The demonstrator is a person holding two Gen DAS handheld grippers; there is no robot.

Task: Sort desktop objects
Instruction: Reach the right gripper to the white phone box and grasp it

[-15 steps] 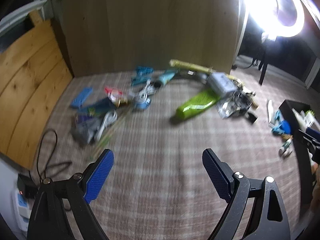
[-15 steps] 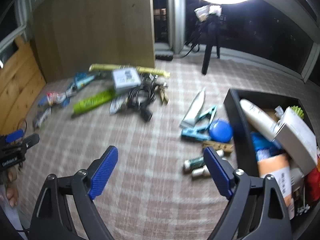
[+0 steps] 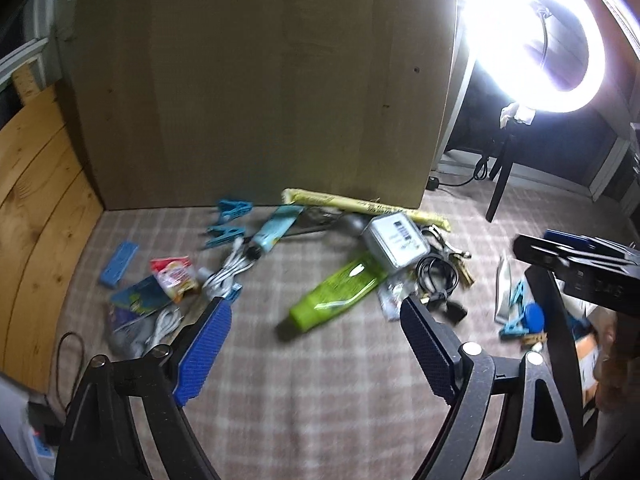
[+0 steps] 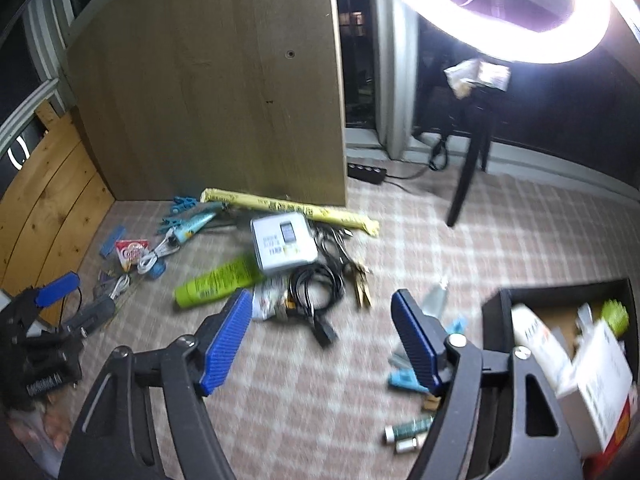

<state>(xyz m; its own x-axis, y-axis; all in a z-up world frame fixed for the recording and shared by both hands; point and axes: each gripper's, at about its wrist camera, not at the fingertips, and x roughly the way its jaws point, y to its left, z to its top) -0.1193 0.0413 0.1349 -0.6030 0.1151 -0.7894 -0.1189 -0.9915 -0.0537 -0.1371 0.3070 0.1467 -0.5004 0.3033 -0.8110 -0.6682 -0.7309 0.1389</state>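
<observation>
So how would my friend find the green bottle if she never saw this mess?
Start at the big wooden board standing on the checked cloth. In front of it lies a long yellow roll, then a silver box. The green bottle lies on its side beside that box, next to black cables; it is the only bright lime-green thing in the pile.

One green bottle (image 3: 336, 294), one grey box (image 3: 396, 245), one yellow roll (image 3: 360, 205).
</observation>
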